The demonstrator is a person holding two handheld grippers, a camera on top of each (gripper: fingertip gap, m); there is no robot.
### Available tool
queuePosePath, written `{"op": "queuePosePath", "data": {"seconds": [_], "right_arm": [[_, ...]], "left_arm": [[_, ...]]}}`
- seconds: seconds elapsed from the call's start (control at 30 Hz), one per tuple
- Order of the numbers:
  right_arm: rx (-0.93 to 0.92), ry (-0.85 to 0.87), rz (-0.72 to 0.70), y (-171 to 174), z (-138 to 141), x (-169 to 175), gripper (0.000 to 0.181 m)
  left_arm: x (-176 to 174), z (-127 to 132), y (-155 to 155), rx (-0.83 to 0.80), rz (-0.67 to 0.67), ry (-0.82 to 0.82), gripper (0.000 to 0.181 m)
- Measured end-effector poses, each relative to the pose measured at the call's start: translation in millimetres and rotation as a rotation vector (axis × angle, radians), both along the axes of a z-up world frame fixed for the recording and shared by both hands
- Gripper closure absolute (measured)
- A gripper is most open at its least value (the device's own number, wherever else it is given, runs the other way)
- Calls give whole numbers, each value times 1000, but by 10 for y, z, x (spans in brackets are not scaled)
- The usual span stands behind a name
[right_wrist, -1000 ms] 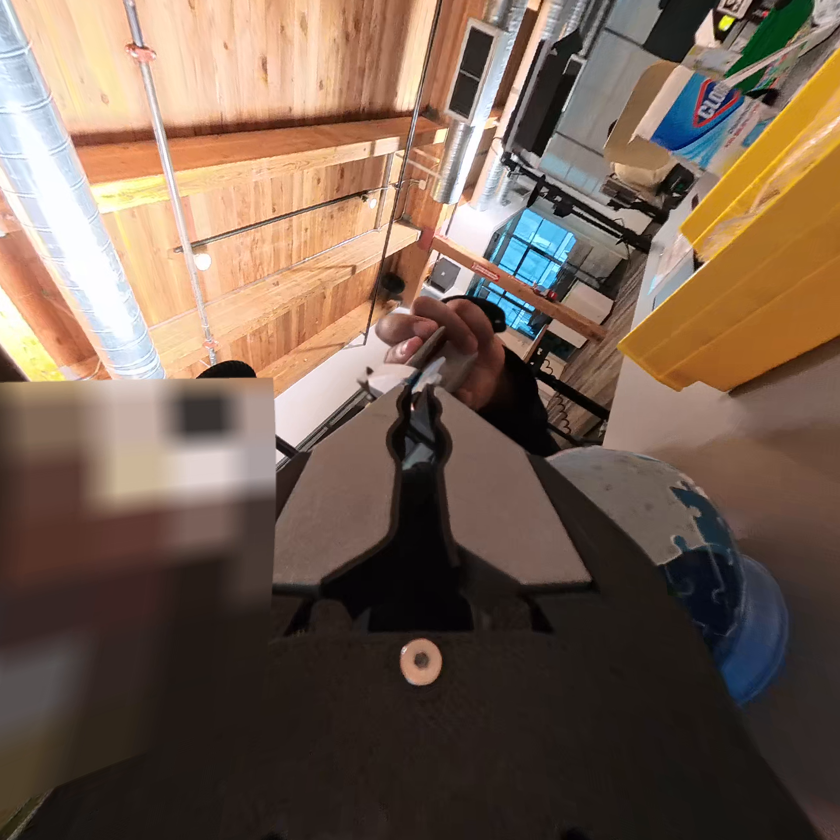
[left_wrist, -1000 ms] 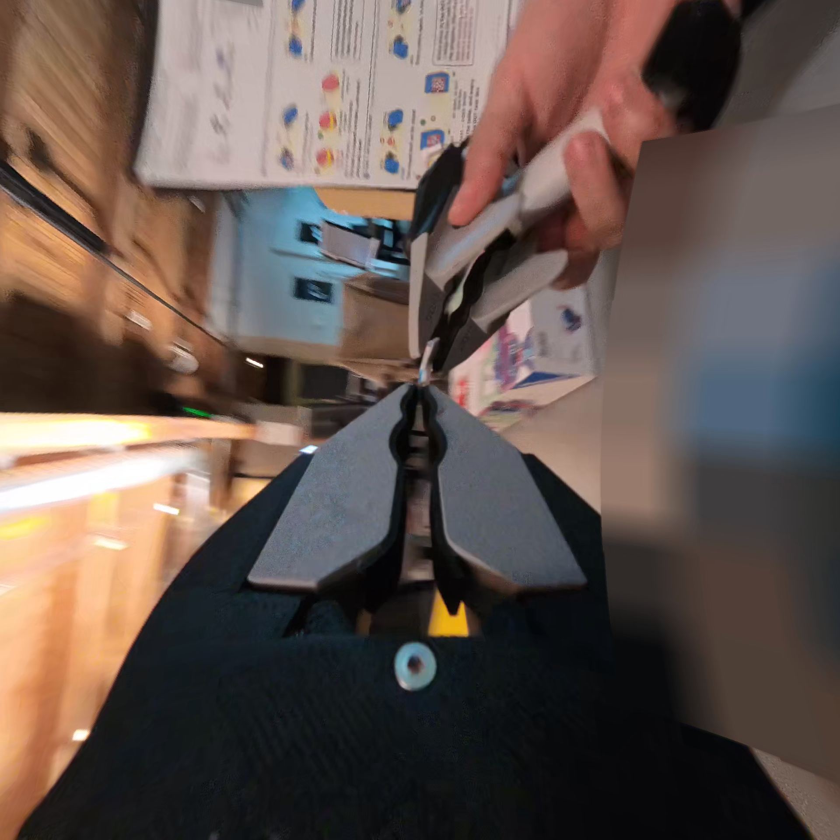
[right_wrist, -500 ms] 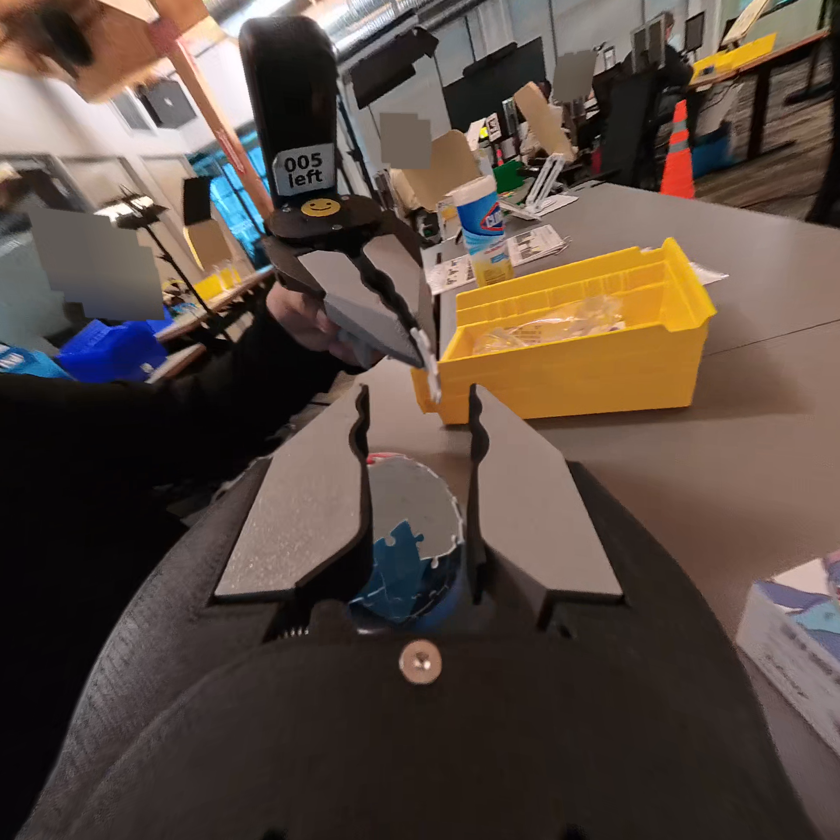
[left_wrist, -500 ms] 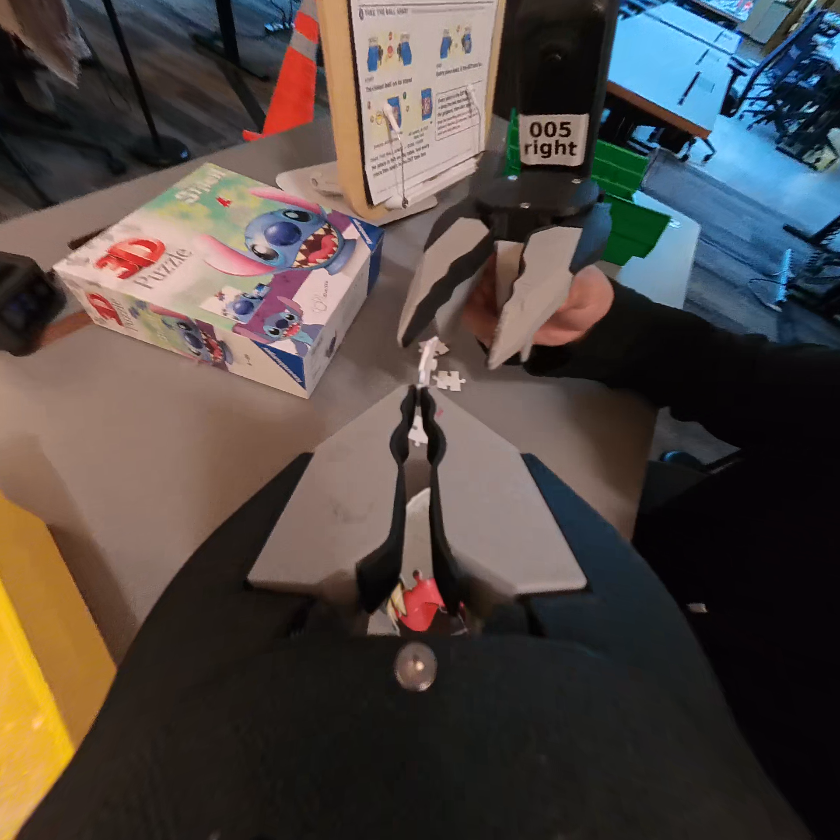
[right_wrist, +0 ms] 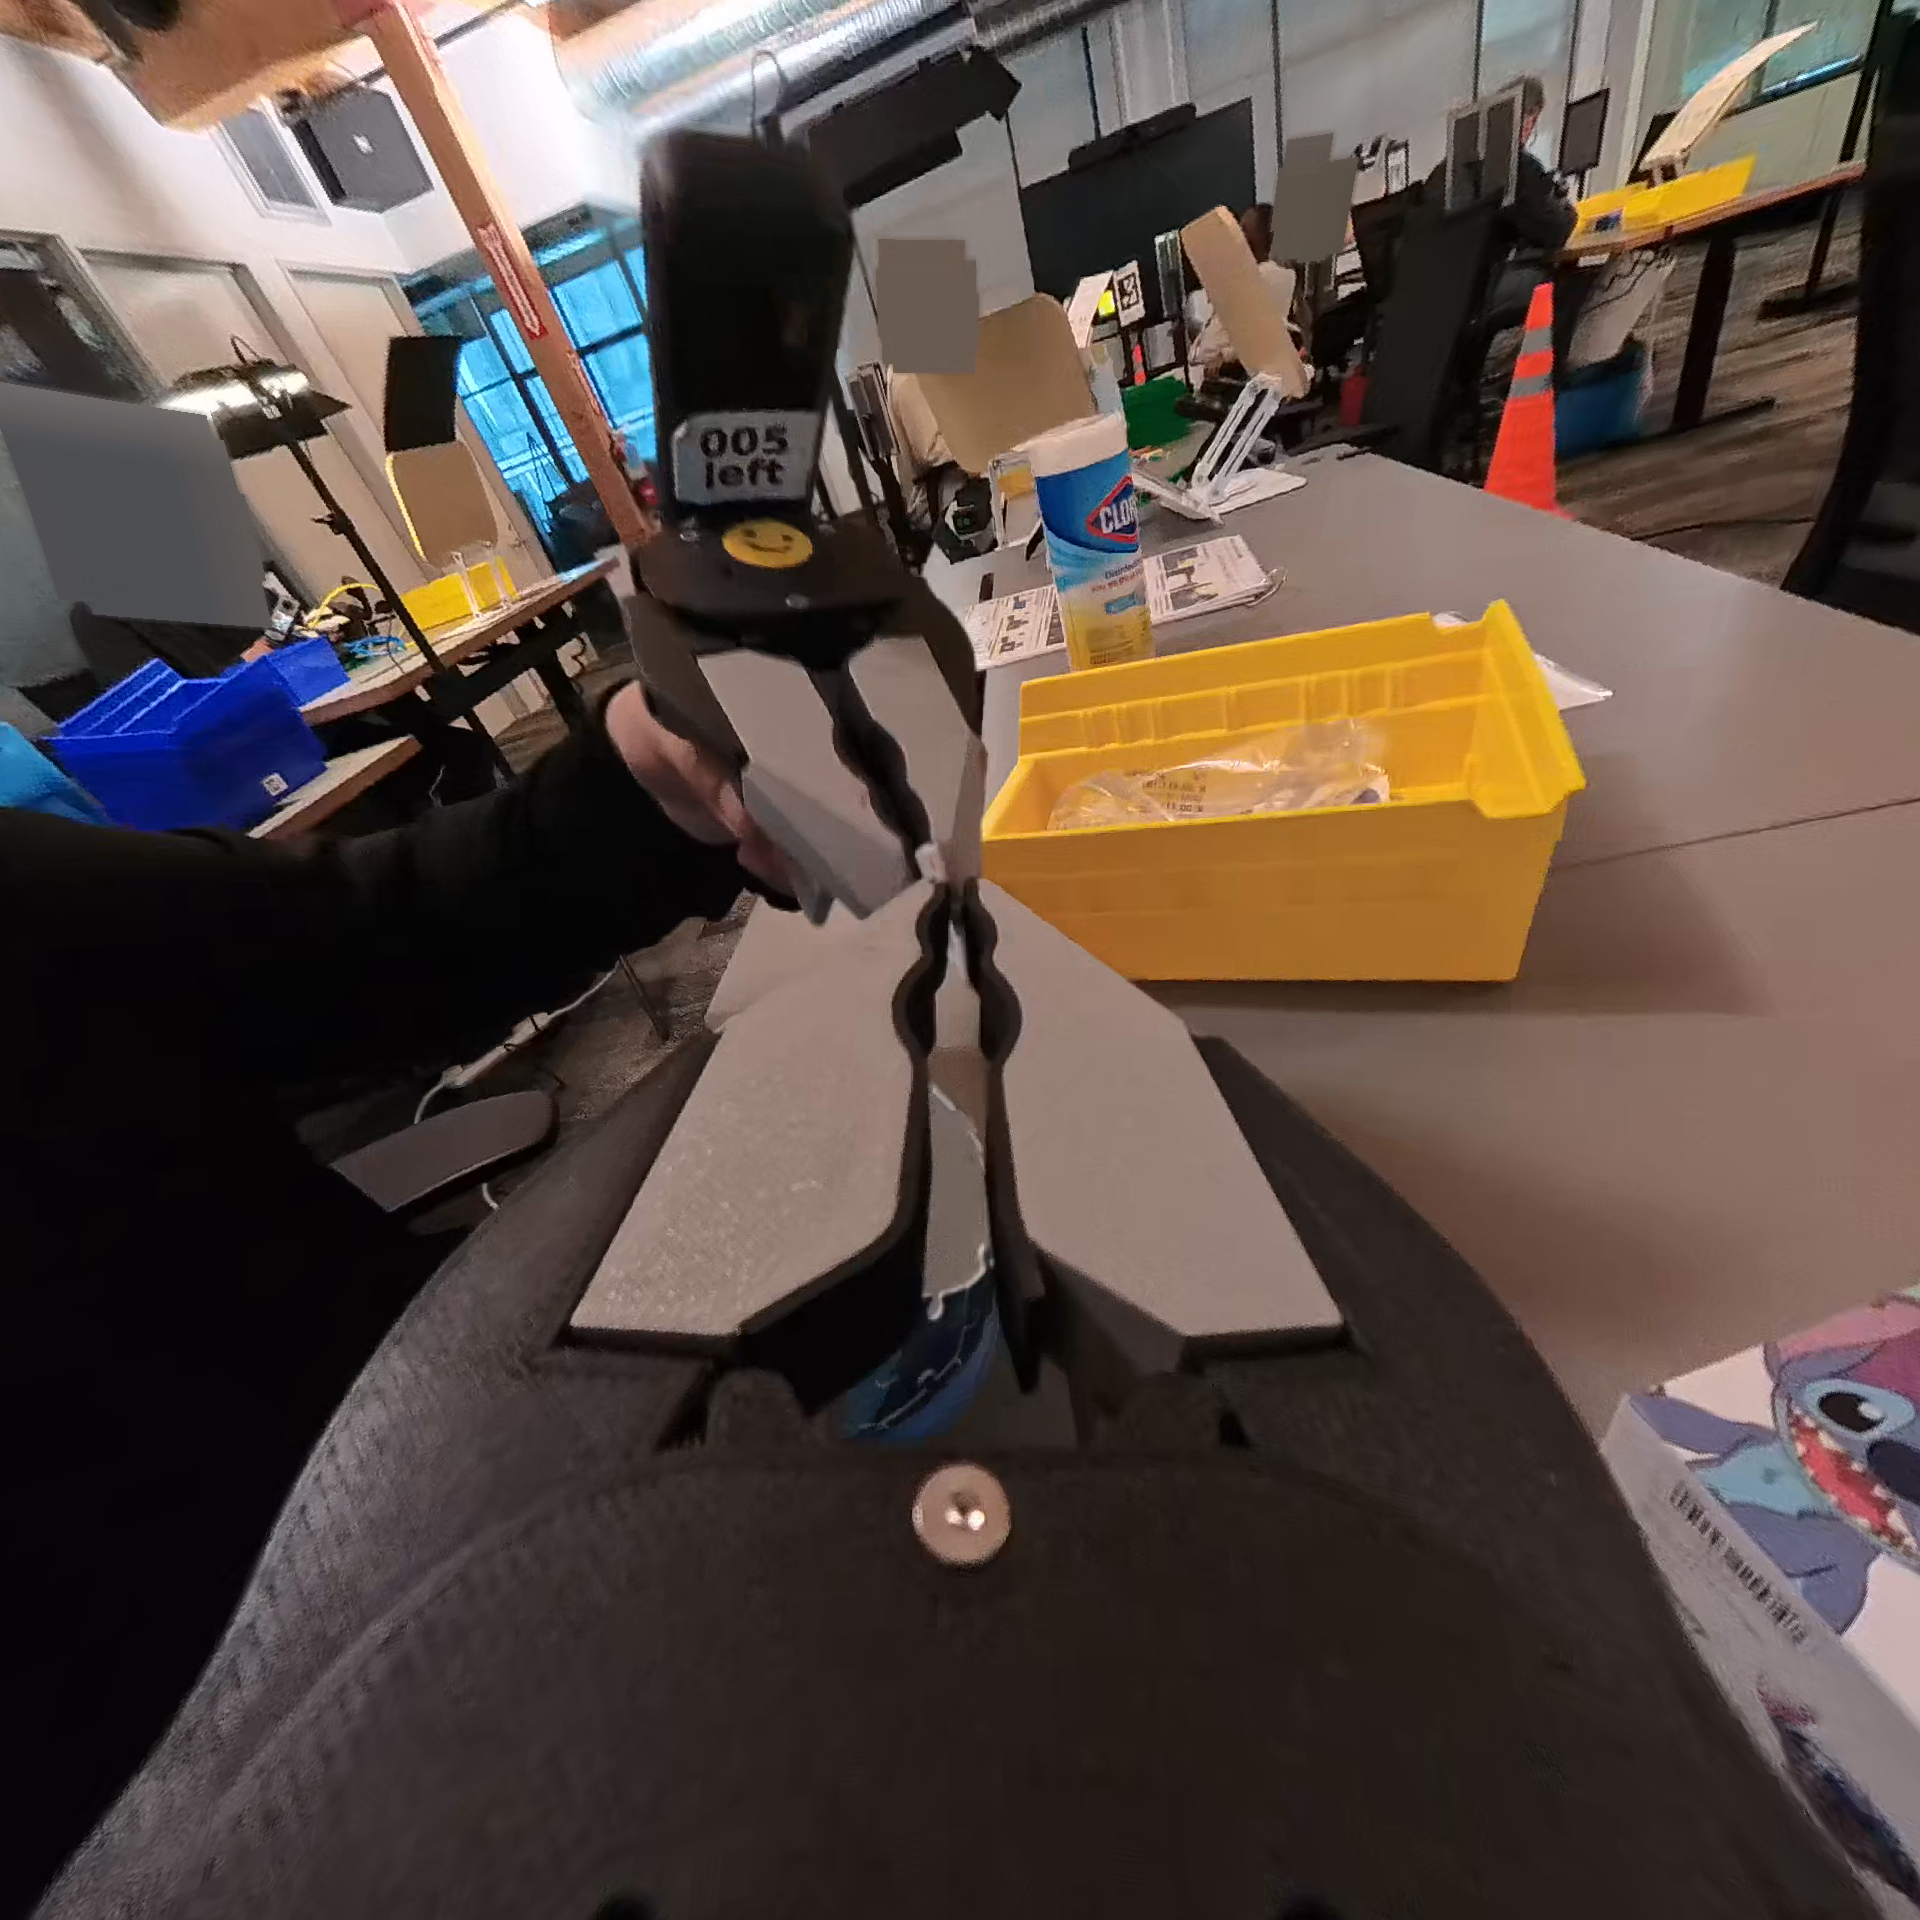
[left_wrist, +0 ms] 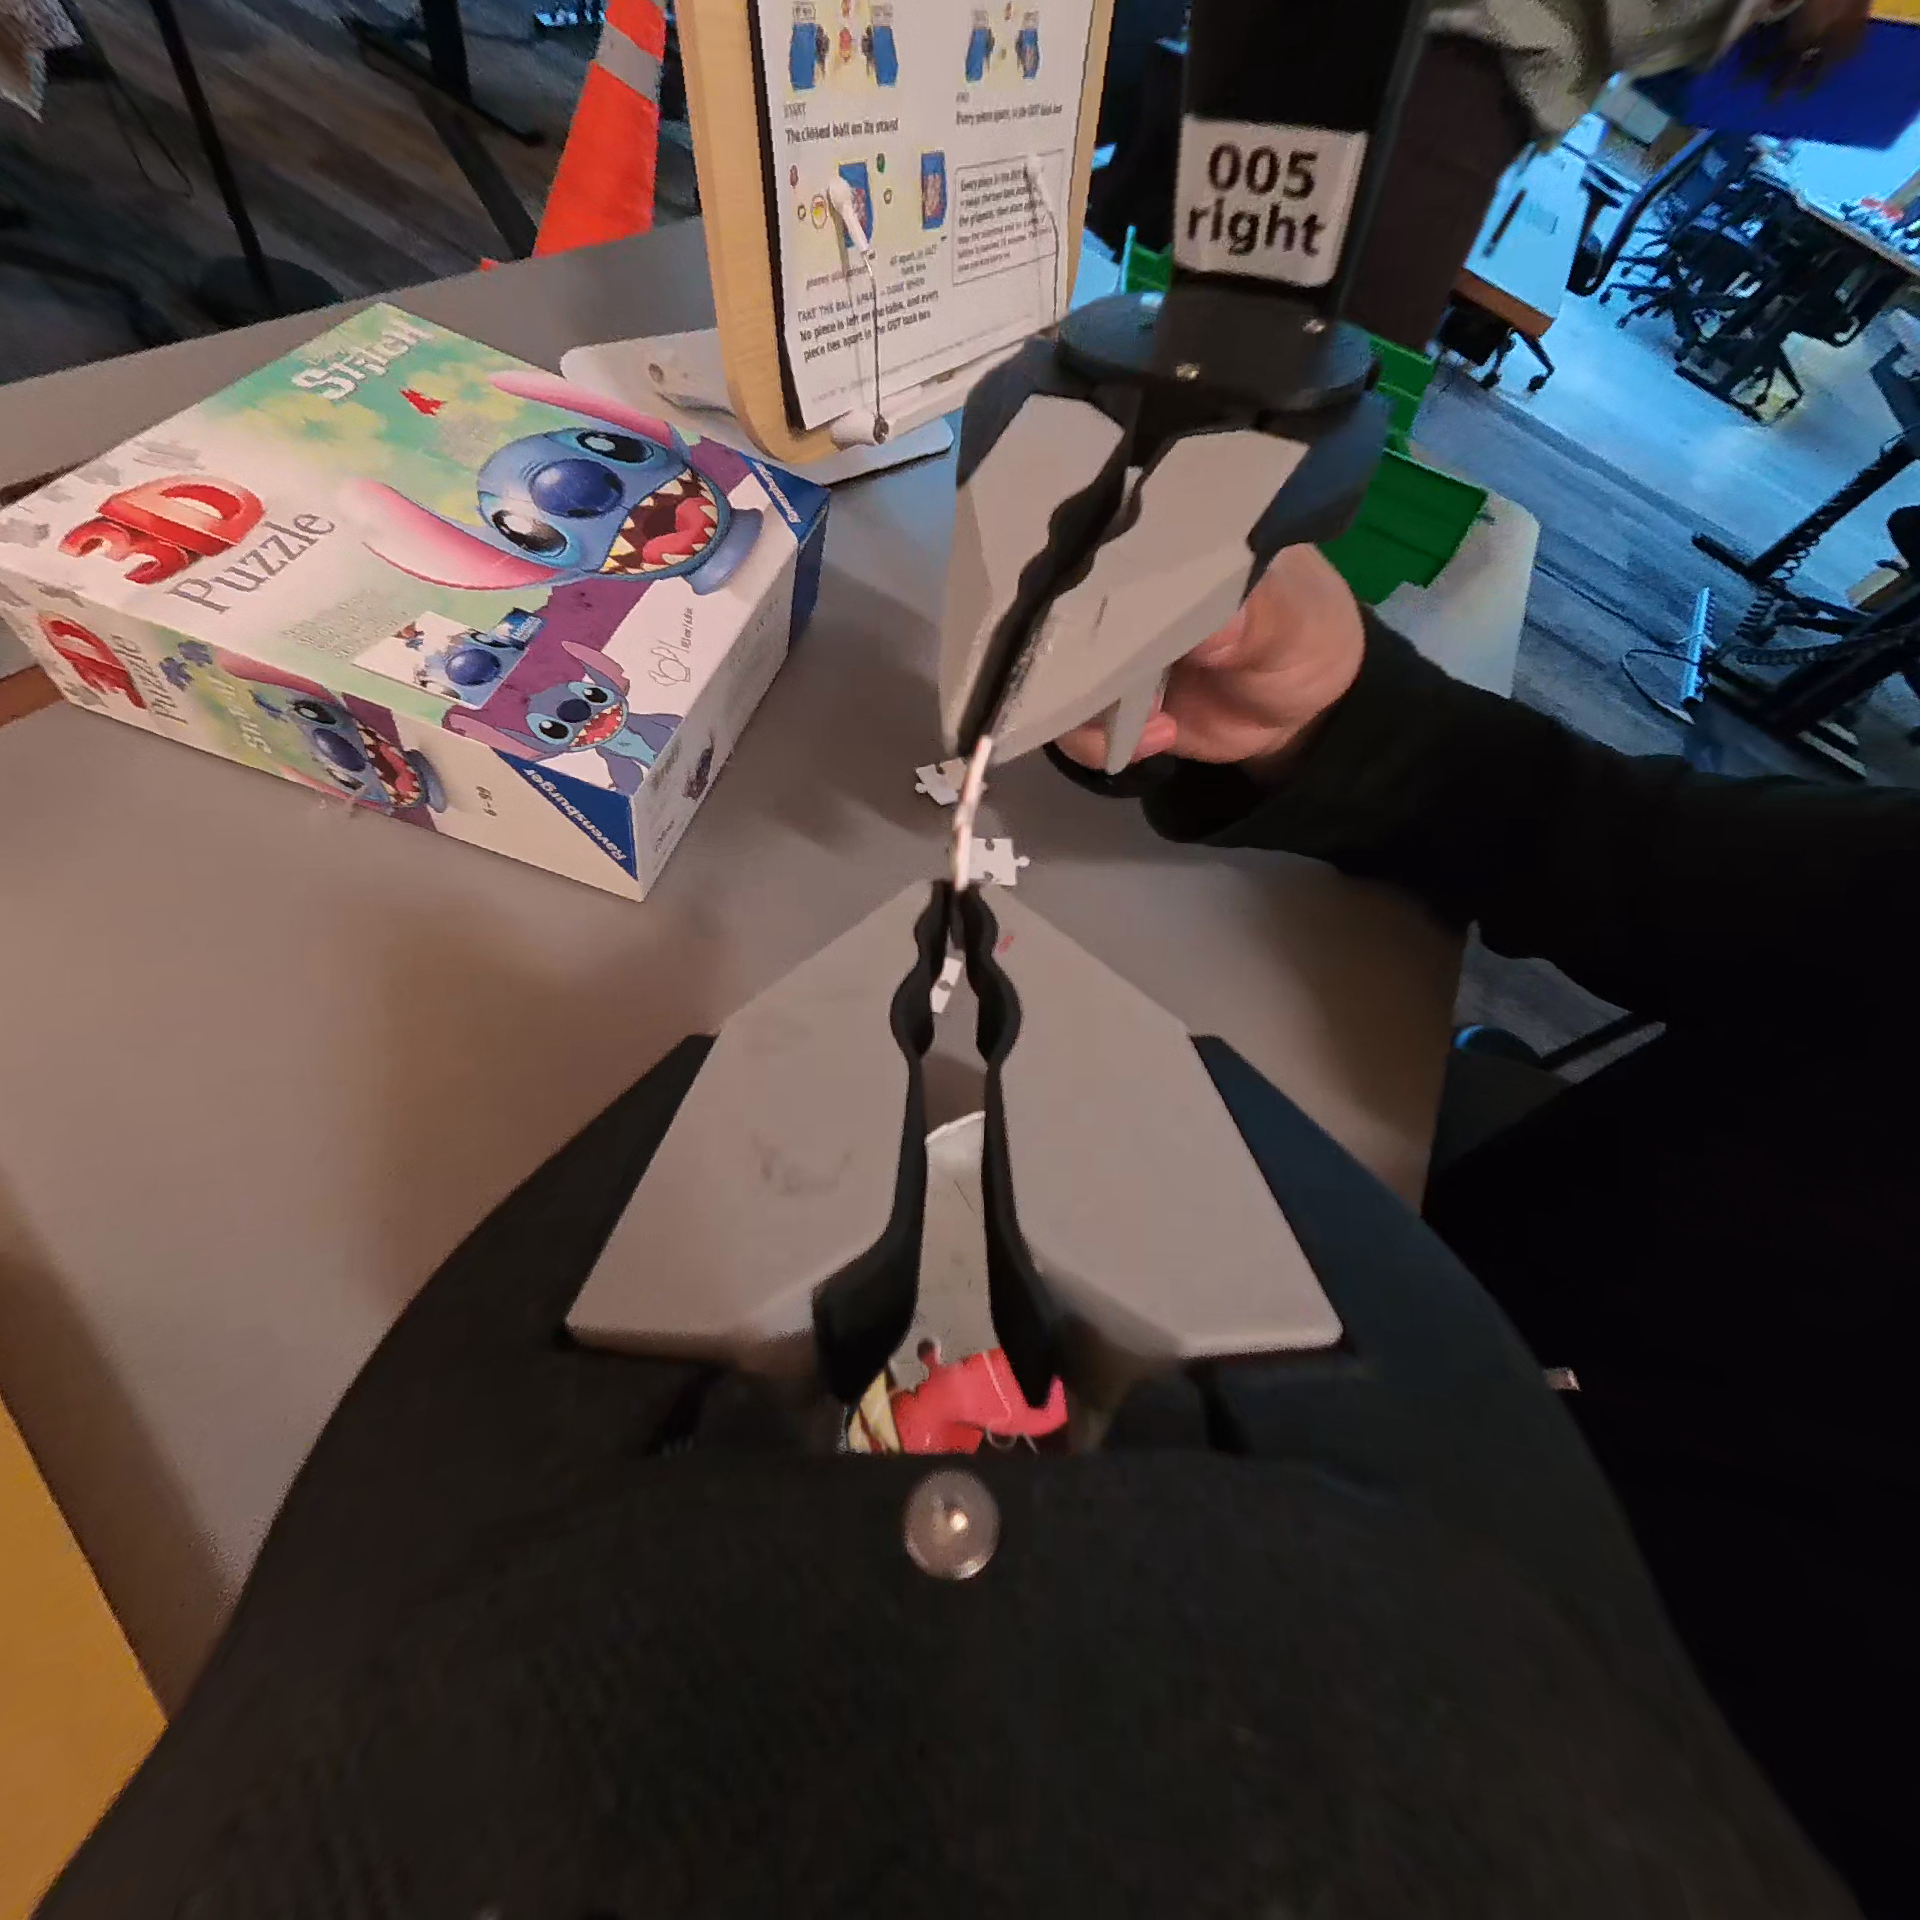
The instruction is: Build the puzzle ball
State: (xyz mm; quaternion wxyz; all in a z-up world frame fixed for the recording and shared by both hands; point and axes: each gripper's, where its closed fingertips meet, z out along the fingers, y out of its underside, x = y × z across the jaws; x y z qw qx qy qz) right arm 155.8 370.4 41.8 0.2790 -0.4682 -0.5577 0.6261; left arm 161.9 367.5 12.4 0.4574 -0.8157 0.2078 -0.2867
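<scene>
A thin white puzzle piece is held edge-on above the grey table between the two grippers. My left gripper is shut on its near end. My right gripper comes from the far side and is shut on the other end. In the right wrist view my right gripper meets the left gripper tip to tip at the piece. The partly built puzzle ball lies under the grippers and shows only through the finger gaps, pink and white or grey and blue.
The puzzle box lies on the table at left. An instruction board on a stand is behind it. Two loose white pieces lie on the table. A yellow bin and a wipes canister stand opposite. My two grippers' fingertips are within a few centimetres of each other.
Half a second ago my right gripper was open, a little apart from the piece in my left gripper. It has moved in and shut on the piece's far end.
</scene>
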Motion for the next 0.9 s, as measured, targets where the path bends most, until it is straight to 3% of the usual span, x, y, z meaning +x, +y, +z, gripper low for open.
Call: {"op": "queuePosePath", "data": {"seconds": [0.3,0.37,0.5,0.57,0.67,0.9], "right_arm": [[-39,12,21,-23,83,-115,181],[-62,43,23,38,152,-52,165],[-132,48,93,36,184,17,160],[-143,34,142,-57,135,-7,162],[-104,14,155,-139,34,-62,181],[106,-65,72,-33,-67,-19,181]], "left_arm": [[141,42,35,43,-28,0,181],[108,133,16,59,-26,-61,181],[29,227,7,70,-6,-156,181],[36,181,17,69,-2,-130,181],[92,133,16,62,-12,-109,181],[-106,157,3,137,50,40,170]]}}
